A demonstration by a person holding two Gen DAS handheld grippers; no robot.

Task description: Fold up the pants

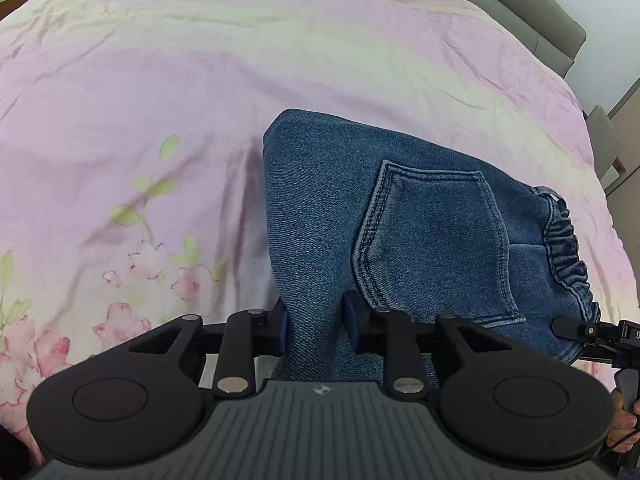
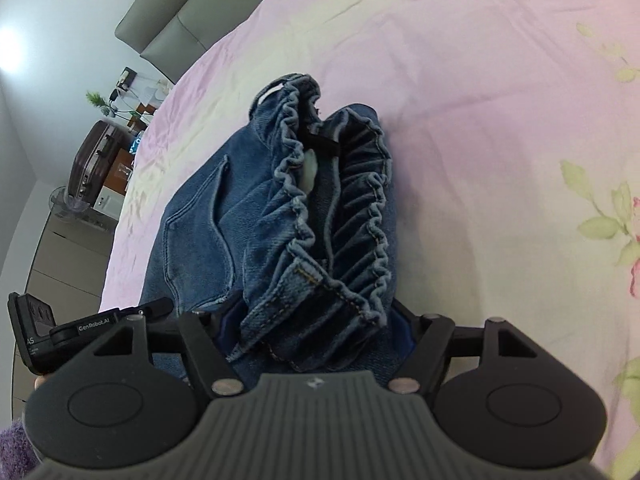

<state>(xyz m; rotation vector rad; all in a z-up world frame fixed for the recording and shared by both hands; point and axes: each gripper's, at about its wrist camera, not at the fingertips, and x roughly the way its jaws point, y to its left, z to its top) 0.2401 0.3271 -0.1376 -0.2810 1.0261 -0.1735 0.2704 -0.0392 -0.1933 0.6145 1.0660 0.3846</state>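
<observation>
Left hand-held gripper (image 1: pixel 316 326): black, two-fingered, angled steeply down toward the bed; its blue pads (image 1: pixel 283 330) stand narrowly apart with a fold of denim between them and touching both, so it grips the pants.
Right hand-held gripper (image 2: pixel 316 328): black, two-fingered, tilted down; its jaws stand wide, filled by the bunched waistband end of the pants, which it holds; the pads are mostly hidden by the cloth.
Hands: a few fingers (image 1: pixel 624 424) show at the lower right edge of the left wrist view, below the right hand-held gripper's body; nothing more of the person is visible.
Pants: blue denim pants (image 1: pixel 400 216) with a stitched back pocket (image 1: pixel 436 240) and a gathered elastic waistband (image 2: pixel 340 184), doubled over, the far part resting on the bed, the near edge held in both grippers.
Bed: pink bedspread with pale yellow bands and a flower print (image 1: pixel 160 100), creased, carrying the pants.
Surroundings: grey padded headboard (image 2: pixel 168 12); dark brown suitcase (image 2: pixel 94 160) beside the bed.
</observation>
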